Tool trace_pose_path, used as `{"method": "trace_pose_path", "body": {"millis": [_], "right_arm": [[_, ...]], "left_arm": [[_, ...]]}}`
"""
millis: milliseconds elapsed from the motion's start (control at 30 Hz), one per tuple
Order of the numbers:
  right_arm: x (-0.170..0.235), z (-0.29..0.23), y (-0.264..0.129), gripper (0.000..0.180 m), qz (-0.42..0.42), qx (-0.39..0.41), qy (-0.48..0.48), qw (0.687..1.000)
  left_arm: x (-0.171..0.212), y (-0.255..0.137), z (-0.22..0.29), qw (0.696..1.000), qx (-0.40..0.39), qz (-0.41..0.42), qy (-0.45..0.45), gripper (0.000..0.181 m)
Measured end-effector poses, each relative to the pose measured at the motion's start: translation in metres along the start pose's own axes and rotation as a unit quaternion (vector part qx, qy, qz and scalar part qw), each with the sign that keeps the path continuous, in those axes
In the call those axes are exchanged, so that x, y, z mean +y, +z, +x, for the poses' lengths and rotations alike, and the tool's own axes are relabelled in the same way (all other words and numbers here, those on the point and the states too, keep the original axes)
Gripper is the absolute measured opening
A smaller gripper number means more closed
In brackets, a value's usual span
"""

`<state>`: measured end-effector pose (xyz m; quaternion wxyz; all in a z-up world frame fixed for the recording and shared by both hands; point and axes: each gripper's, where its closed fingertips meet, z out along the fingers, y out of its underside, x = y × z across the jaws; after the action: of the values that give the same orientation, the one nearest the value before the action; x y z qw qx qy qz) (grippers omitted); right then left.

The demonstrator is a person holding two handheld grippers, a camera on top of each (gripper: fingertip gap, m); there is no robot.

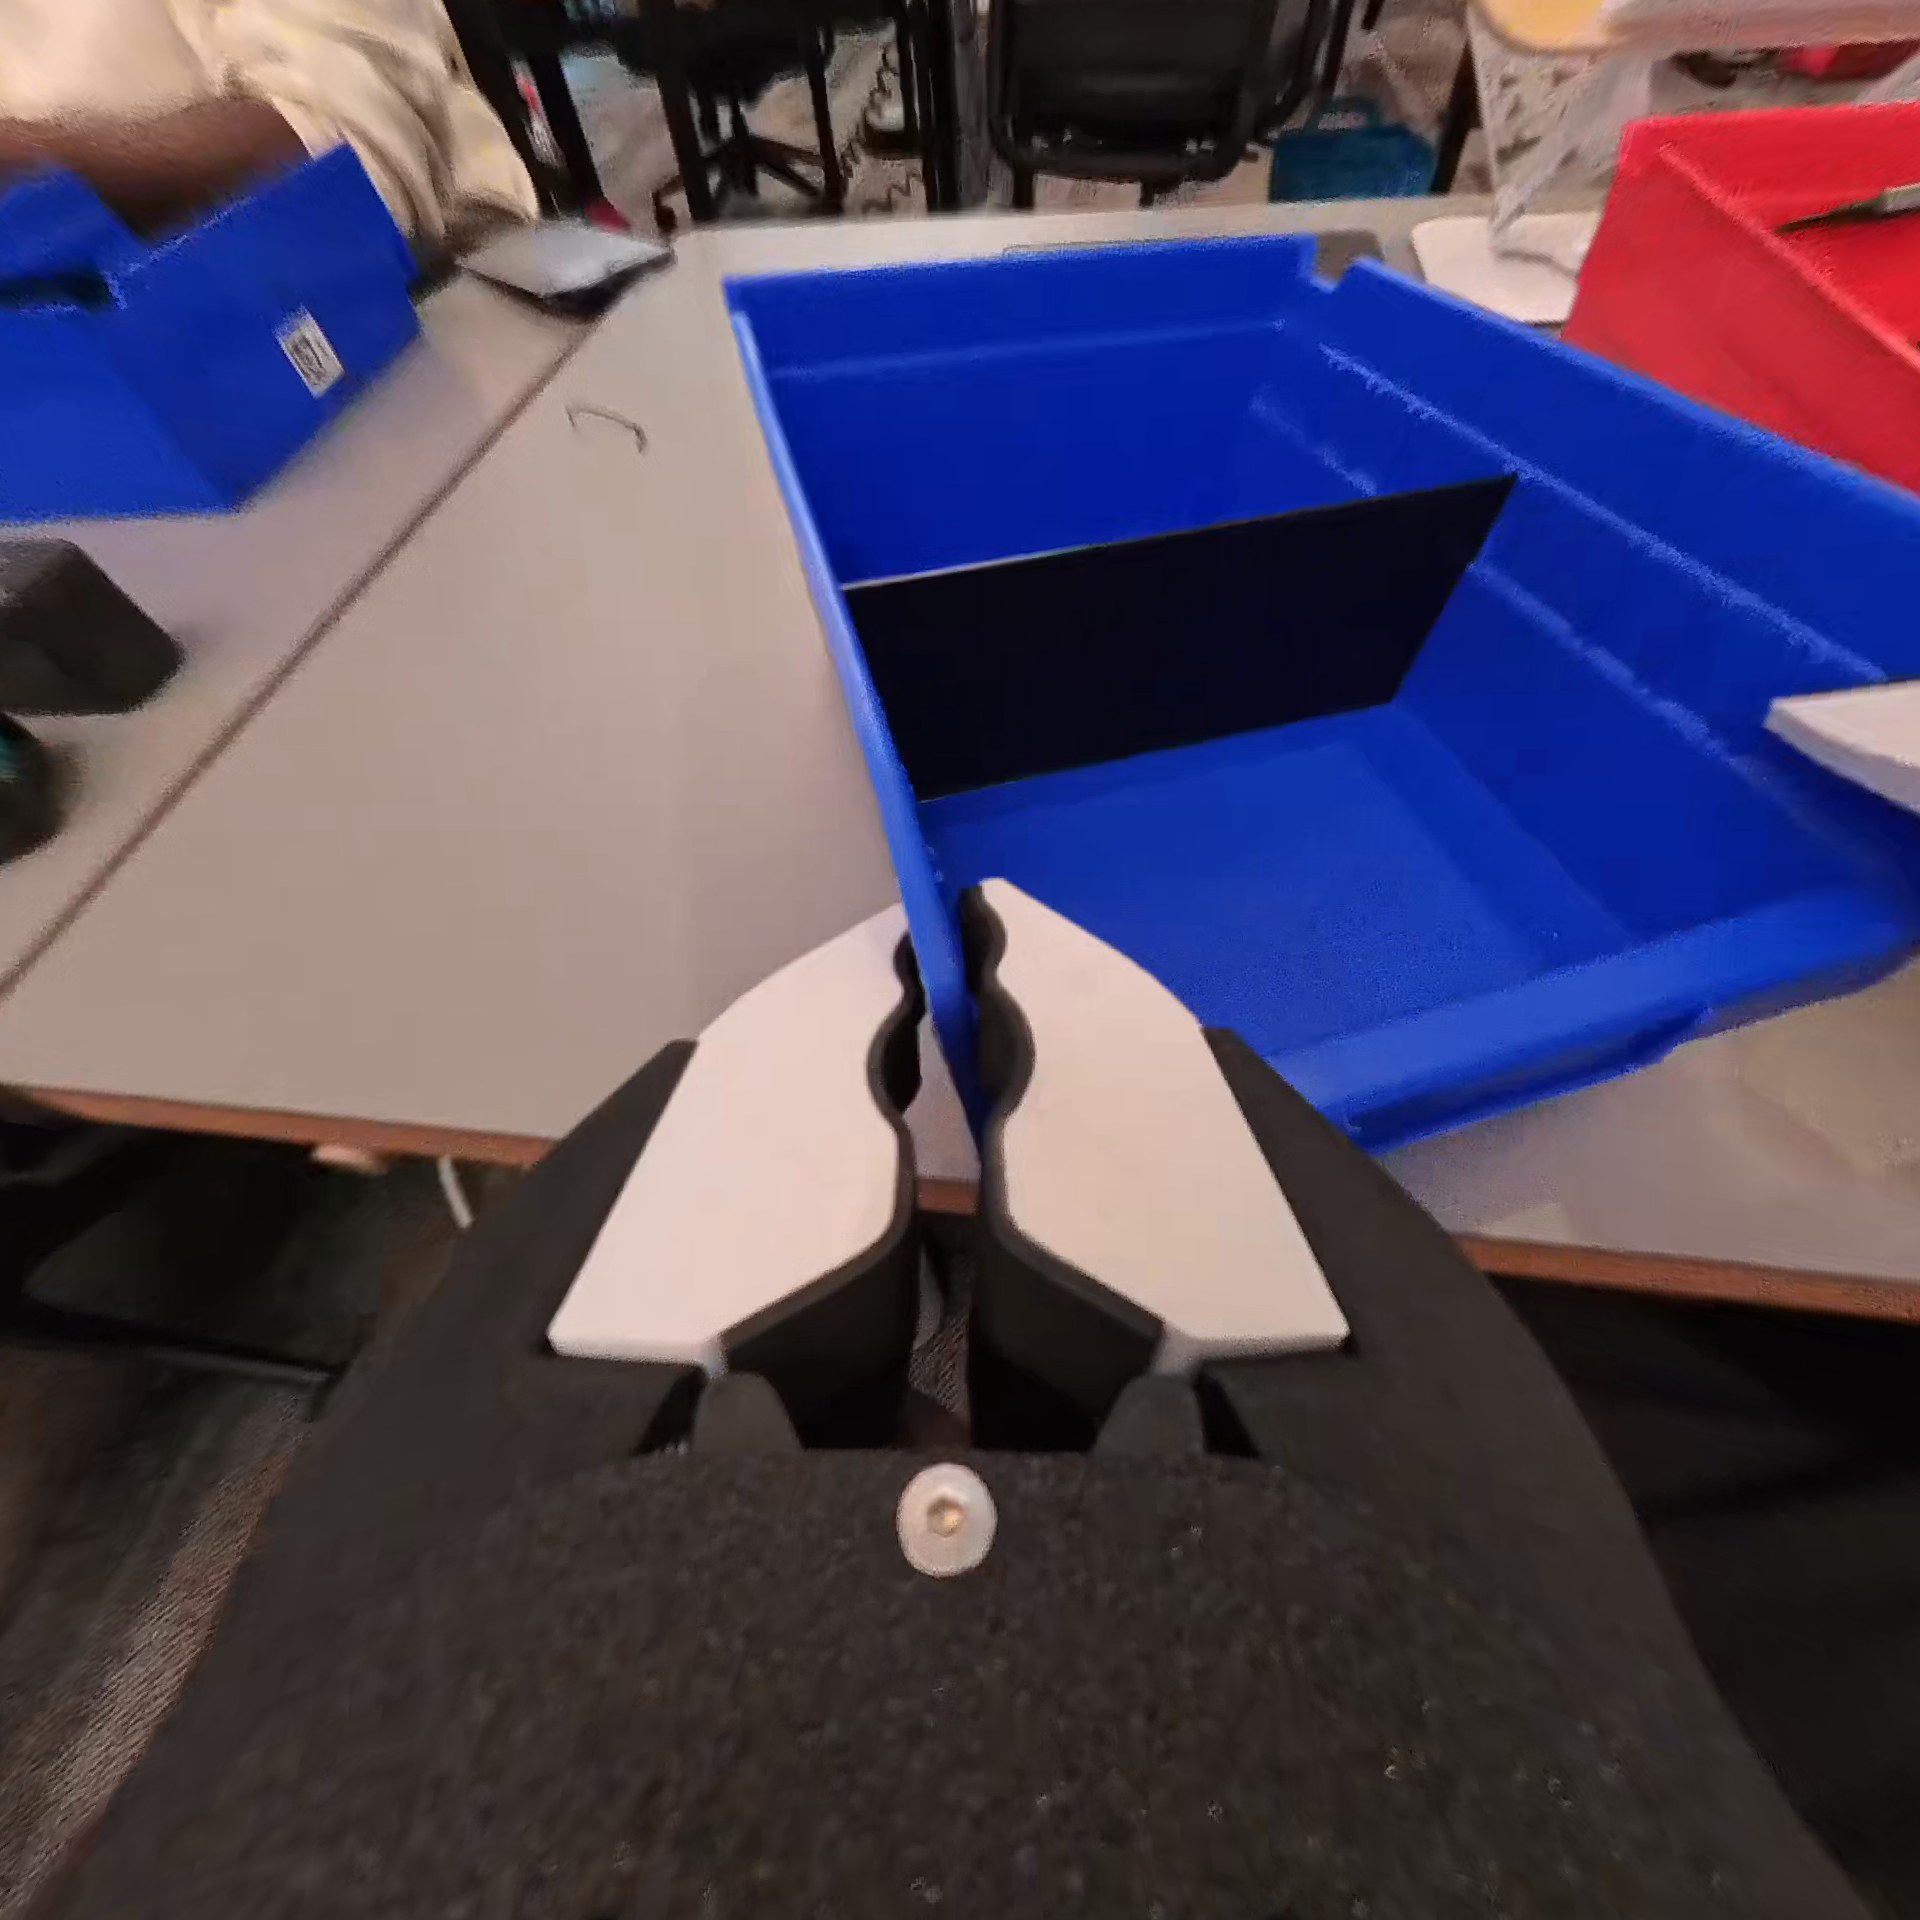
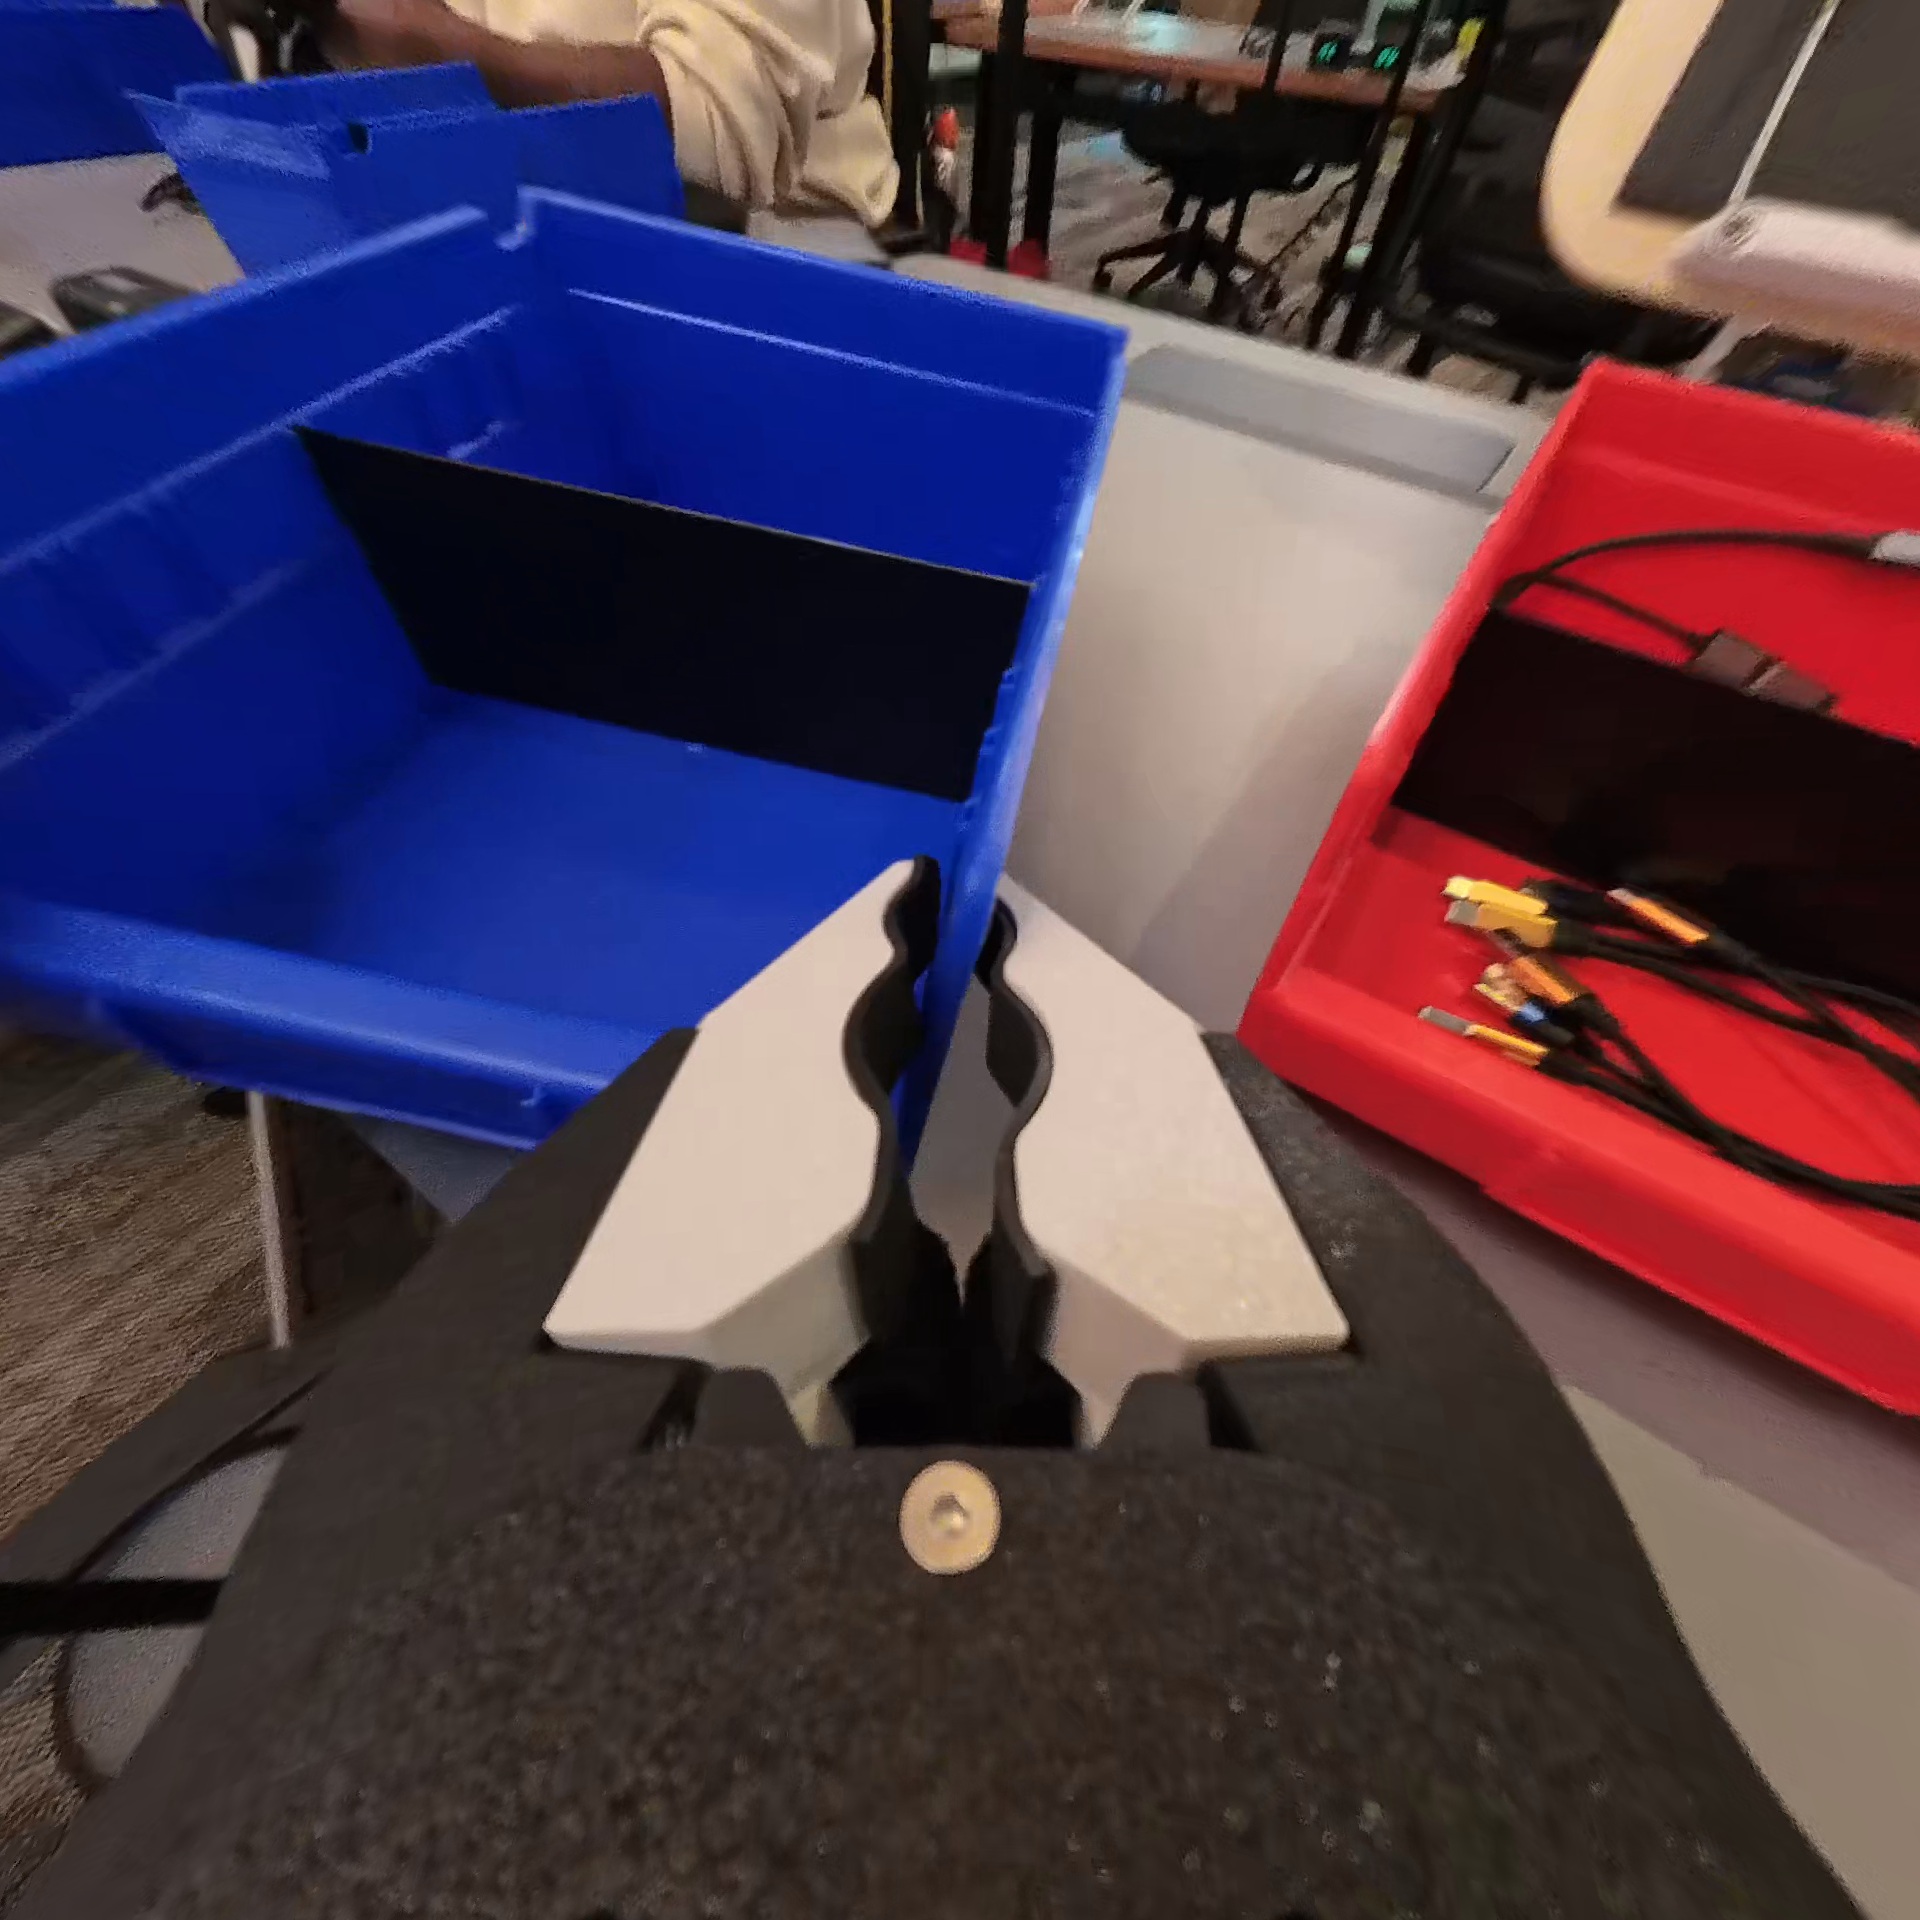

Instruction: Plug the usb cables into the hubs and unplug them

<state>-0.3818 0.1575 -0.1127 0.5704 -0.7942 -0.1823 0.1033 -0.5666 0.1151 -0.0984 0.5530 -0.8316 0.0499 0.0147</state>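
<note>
A blue bin (image 1: 1039,416) with a black divider (image 1: 1164,623) stands on the grey table; both of its compartments show bare floors. My left gripper (image 1: 940,925) is shut on the bin's left wall near the front corner. My right gripper (image 2: 961,904) is shut on the right wall of the same bin (image 2: 1070,499); one of its grey fingers shows at the right edge of the left wrist view (image 1: 1849,743). A red bin (image 2: 1351,862) to the right holds several black USB cables with orange and yellow plugs (image 2: 1538,956) in front, and a dark hub (image 2: 1756,665) behind its divider.
A second blue bin (image 1: 208,343) stands at the far left, with a person's cream sleeve (image 2: 769,104) behind it. The red bin also shows in the left wrist view (image 1: 1745,312). The table's front edge (image 1: 312,1122) runs just under my grippers. Chairs stand beyond the table. Spacing between my two grippers at the tips: around 20 centimetres.
</note>
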Motion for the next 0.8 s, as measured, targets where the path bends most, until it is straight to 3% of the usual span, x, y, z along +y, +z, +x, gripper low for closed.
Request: {"method": "trace_pose_path", "body": {"millis": [233,333,433,533,600,700,800], "right_arm": [[-0.090,0.057,-0.073,0.004,0.137,0.062,-0.007,0.989],[-0.115,0.128,-0.111,0.003,0.167,0.127,-0.003,0.978],[-0.120,0.224,-0.156,0.003,0.183,0.215,0.016,0.959],[-0.096,0.333,-0.203,0.003,0.153,0.318,0.034,0.935],[-0.065,0.398,-0.227,0.004,0.133,0.340,0.074,0.928],[-0.002,0.473,-0.243,0.003,0.084,0.349,0.132,0.924],[0.050,0.507,-0.238,0.001,0.052,0.315,0.134,0.938]], "left_arm": [[-0.081,-0.033,0.047,0.995,0.011,0.099,0.012,0.005],[-0.131,-0.025,0.110,0.989,0.052,0.135,0.027,0.005],[-0.173,-0.006,0.206,0.981,0.108,0.156,0.047,0.005],[-0.194,0.019,0.325,0.971,0.171,0.154,0.066,0.005],[-0.193,0.037,0.404,0.966,0.205,0.138,0.077,0.004],[-0.164,0.062,0.497,0.964,0.228,0.092,0.098,0.005],[-0.118,0.080,0.543,0.968,0.230,0.046,0.086,0.005]]}}
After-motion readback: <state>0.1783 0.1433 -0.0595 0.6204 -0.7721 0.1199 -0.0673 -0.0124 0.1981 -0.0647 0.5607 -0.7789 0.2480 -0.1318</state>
